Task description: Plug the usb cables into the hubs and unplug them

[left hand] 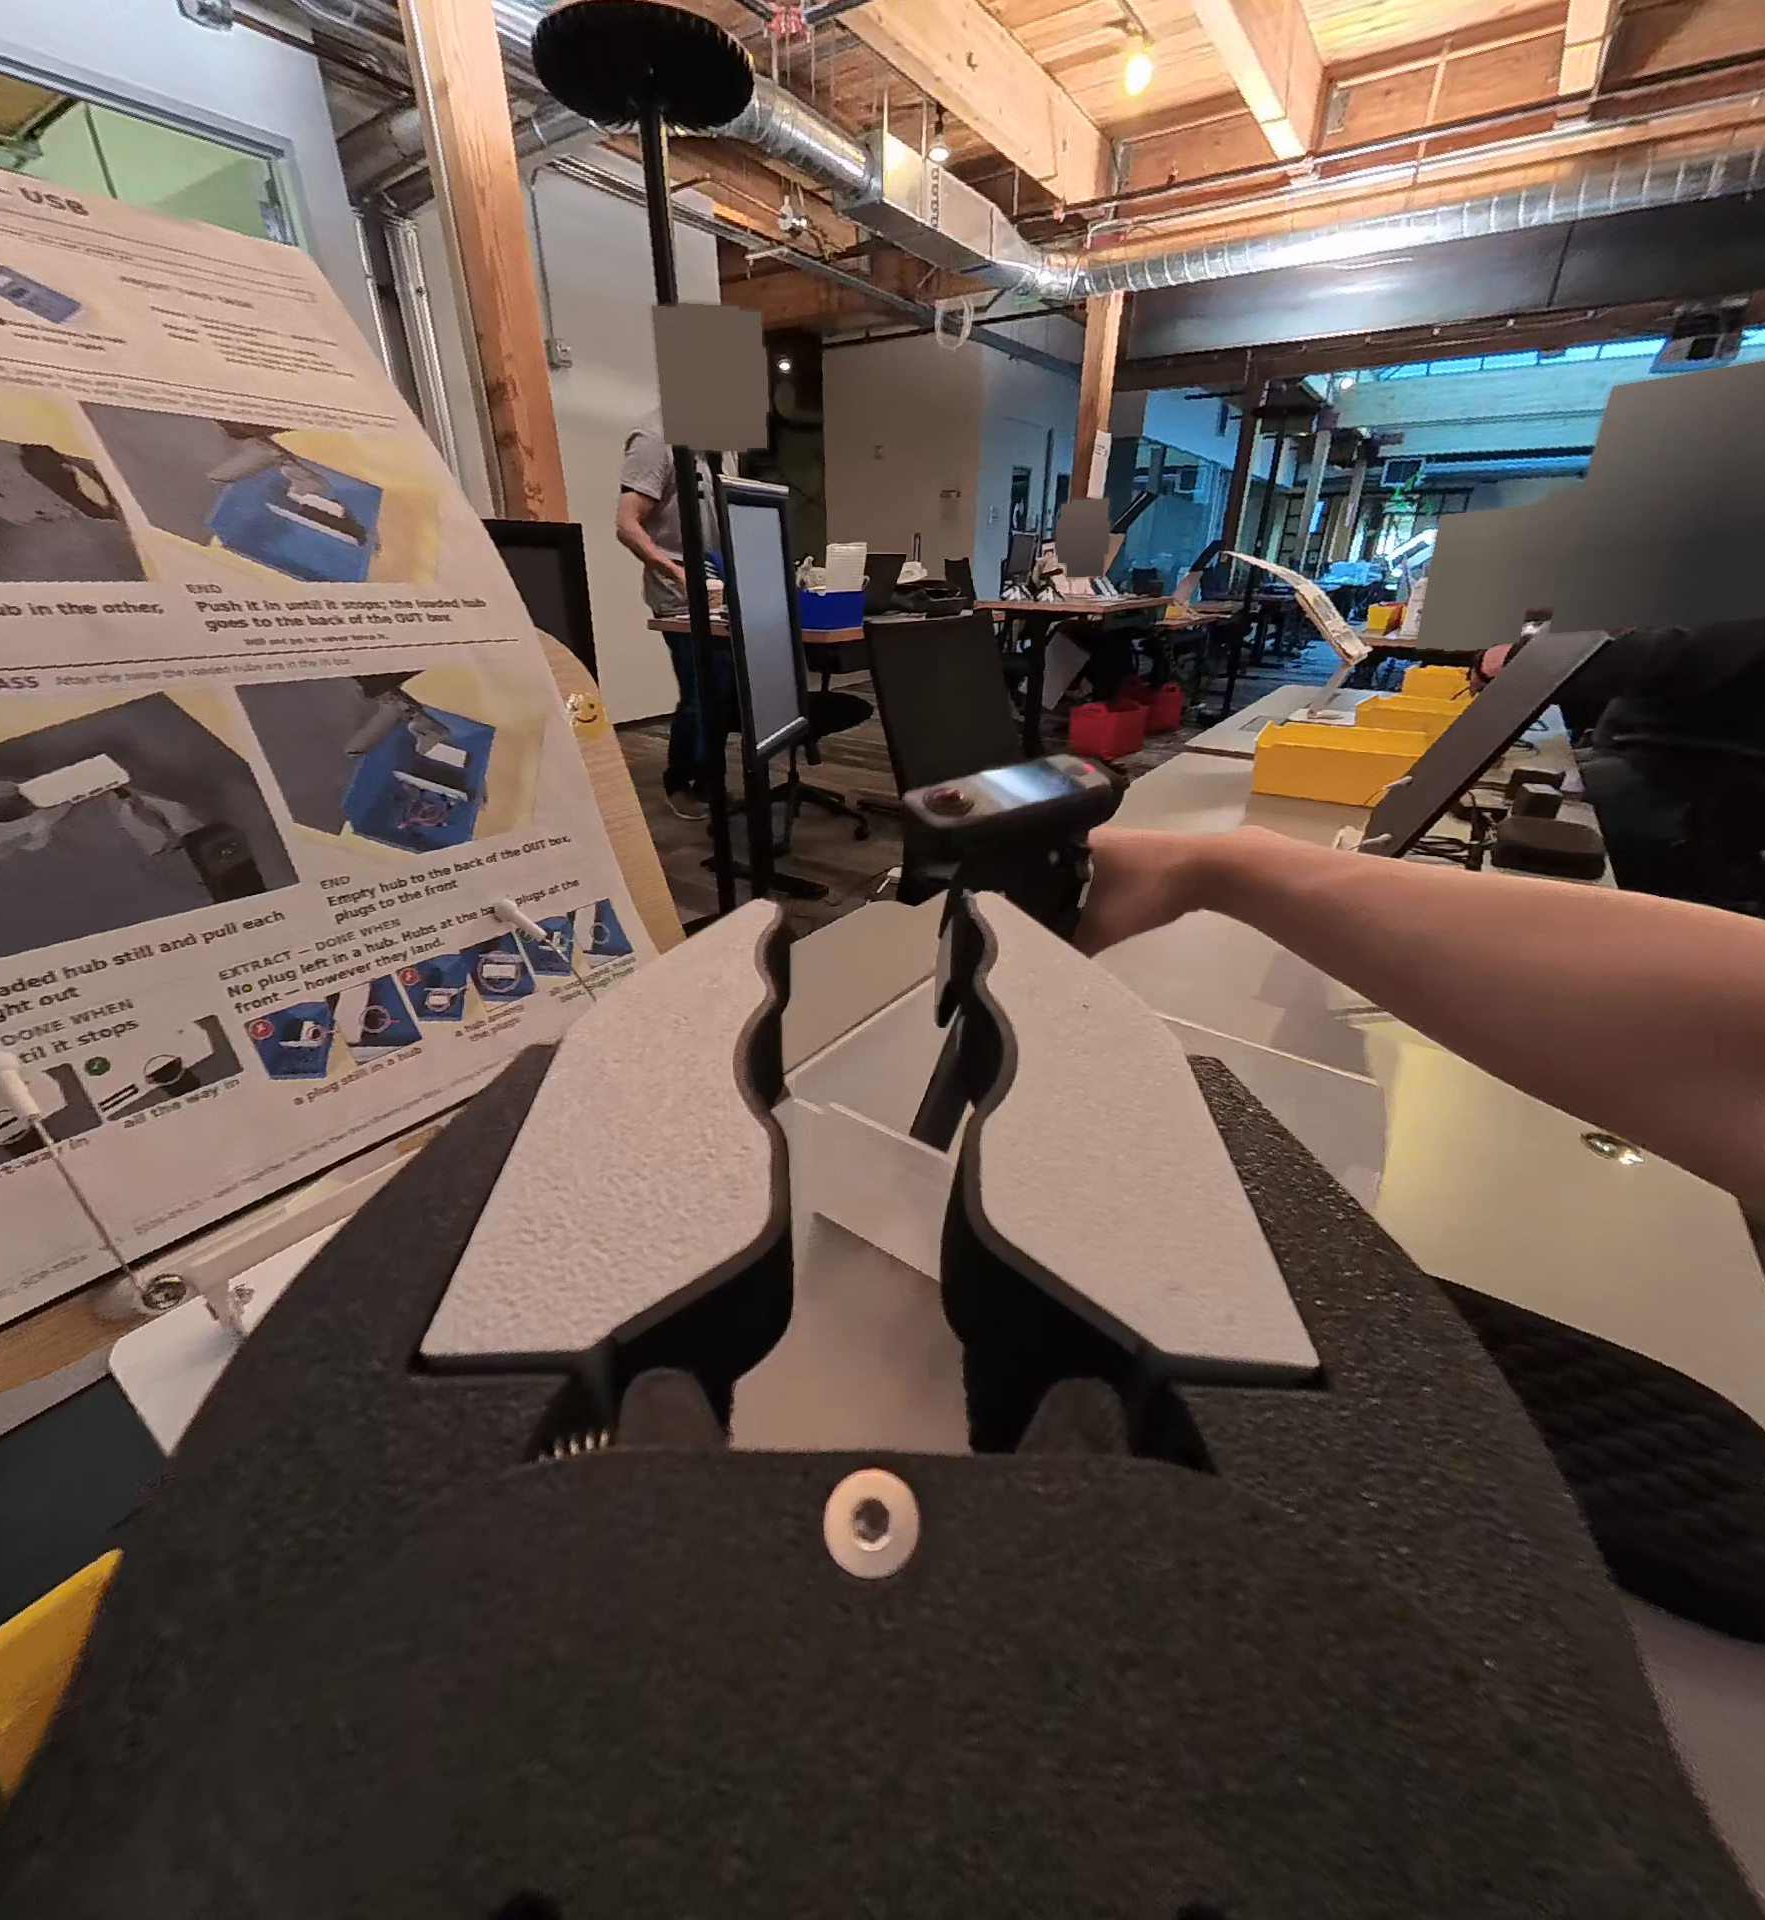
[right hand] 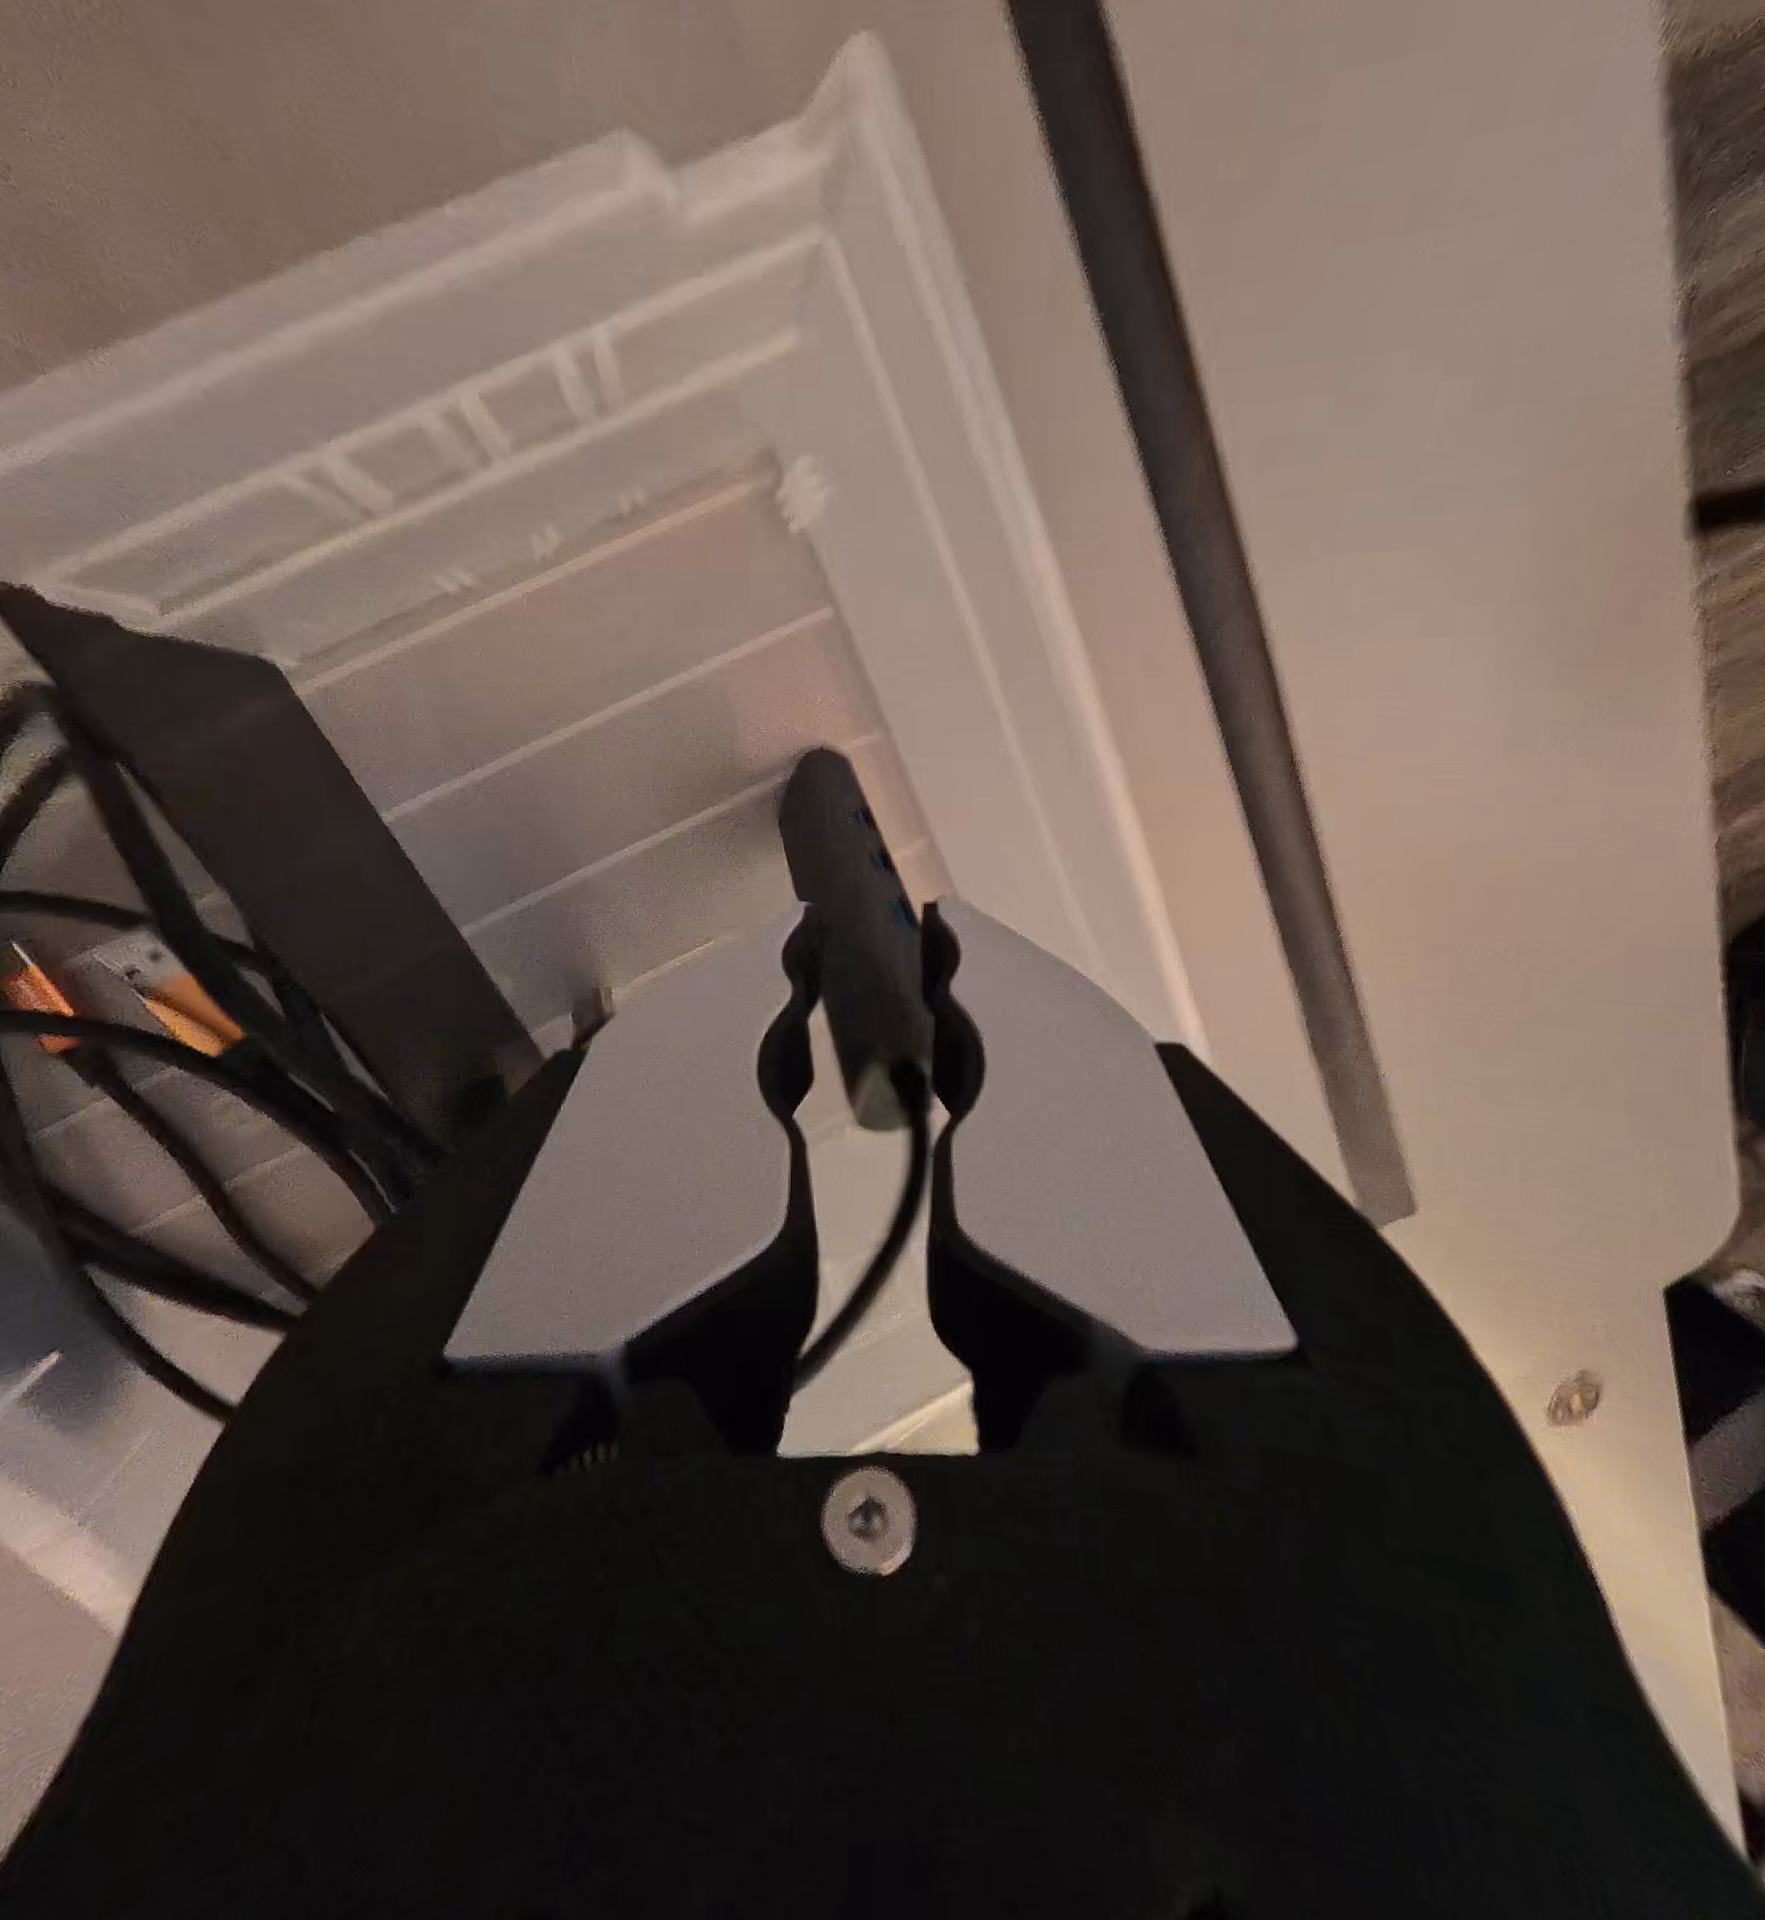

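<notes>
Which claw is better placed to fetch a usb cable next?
Probably the left claw: open and empty over the white bin. The right claw is shut on the dark hub; cables lie beside it.

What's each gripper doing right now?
Left gripper: open, holding nothing.
Right gripper: shut on the dark hub.

hub: dark slim bar, blue ports, tilted in white bin | cables: black tangle, left compartment
</notes>
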A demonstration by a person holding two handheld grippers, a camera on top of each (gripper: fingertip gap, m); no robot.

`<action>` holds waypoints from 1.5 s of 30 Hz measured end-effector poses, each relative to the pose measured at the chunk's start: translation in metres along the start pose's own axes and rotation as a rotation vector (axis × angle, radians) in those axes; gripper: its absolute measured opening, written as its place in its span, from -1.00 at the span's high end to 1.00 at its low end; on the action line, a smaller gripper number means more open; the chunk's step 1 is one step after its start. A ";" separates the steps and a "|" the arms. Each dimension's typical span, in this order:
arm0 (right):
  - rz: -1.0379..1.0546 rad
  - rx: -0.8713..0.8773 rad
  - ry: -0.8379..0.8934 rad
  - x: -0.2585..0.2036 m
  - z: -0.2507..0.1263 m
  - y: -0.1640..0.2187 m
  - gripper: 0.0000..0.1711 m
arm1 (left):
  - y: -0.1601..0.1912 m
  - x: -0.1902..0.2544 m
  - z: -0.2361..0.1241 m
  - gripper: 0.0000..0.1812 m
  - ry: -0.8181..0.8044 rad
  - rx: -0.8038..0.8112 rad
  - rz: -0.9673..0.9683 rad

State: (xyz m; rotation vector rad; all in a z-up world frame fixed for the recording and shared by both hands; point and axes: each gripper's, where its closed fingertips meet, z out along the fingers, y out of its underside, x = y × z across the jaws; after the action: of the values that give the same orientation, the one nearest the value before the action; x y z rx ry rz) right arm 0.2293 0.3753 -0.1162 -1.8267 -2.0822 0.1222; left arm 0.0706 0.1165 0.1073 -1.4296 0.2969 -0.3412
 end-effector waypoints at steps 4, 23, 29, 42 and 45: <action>0.019 0.289 0.068 0.005 -0.052 -0.050 0.75 | -0.002 -0.005 -0.003 0.68 -0.019 0.007 -0.006; 0.271 1.325 0.110 -0.058 -0.215 -0.098 0.63 | 0.029 -0.076 -0.091 0.68 -0.491 -0.468 0.178; 0.280 1.287 0.035 -0.057 -0.196 -0.102 0.59 | 0.073 -0.165 -0.122 0.74 -0.393 -1.070 0.723; 0.289 1.293 0.025 -0.055 -0.194 -0.108 0.59 | 0.194 -0.257 -0.173 0.60 0.068 -1.620 1.233; 0.300 1.261 0.033 -0.051 -0.186 -0.107 0.58 | 0.208 -0.267 -0.174 0.55 0.155 -1.673 1.293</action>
State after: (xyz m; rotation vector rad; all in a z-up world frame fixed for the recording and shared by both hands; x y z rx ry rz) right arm 0.1937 0.2764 0.0777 -1.2217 -1.1204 1.1539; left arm -0.2320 0.0883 -0.1214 -2.3477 1.7931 1.1581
